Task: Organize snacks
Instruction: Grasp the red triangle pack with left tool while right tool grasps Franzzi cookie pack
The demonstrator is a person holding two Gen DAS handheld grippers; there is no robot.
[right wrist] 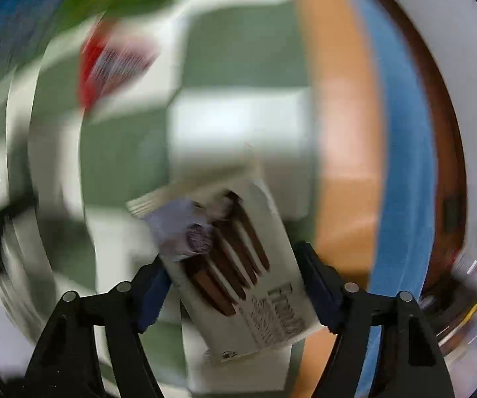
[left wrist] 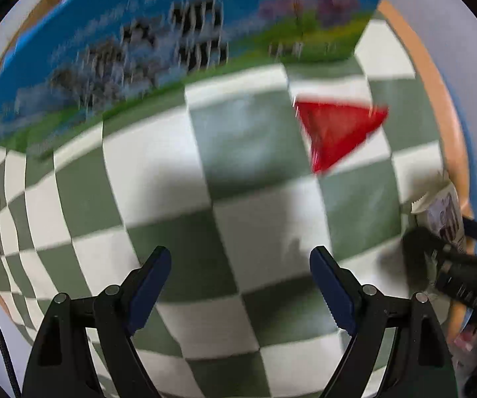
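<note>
My left gripper (left wrist: 240, 265) is open and empty above the green-and-white checked cloth (left wrist: 178, 179). A red snack packet (left wrist: 334, 129) lies on the cloth ahead and to its right. A large blue box with a meadow picture (left wrist: 158, 43) stands at the back left. My right gripper (right wrist: 235, 265) is shut on a white packet of chocolate wafer sticks (right wrist: 238, 272), held above the cloth; this view is motion-blurred. The same packet (left wrist: 447, 212) and right gripper show at the right edge of the left wrist view. The red packet (right wrist: 112, 63) is at upper left in the right wrist view.
The cloth covers a wooden table whose orange edge (left wrist: 437, 93) curves along the right; it also shows in the right wrist view (right wrist: 341, 132). Beyond it is a blue strip (right wrist: 400, 165) and a pale wall. Cluttered items sit blurred at the lower right (right wrist: 460, 298).
</note>
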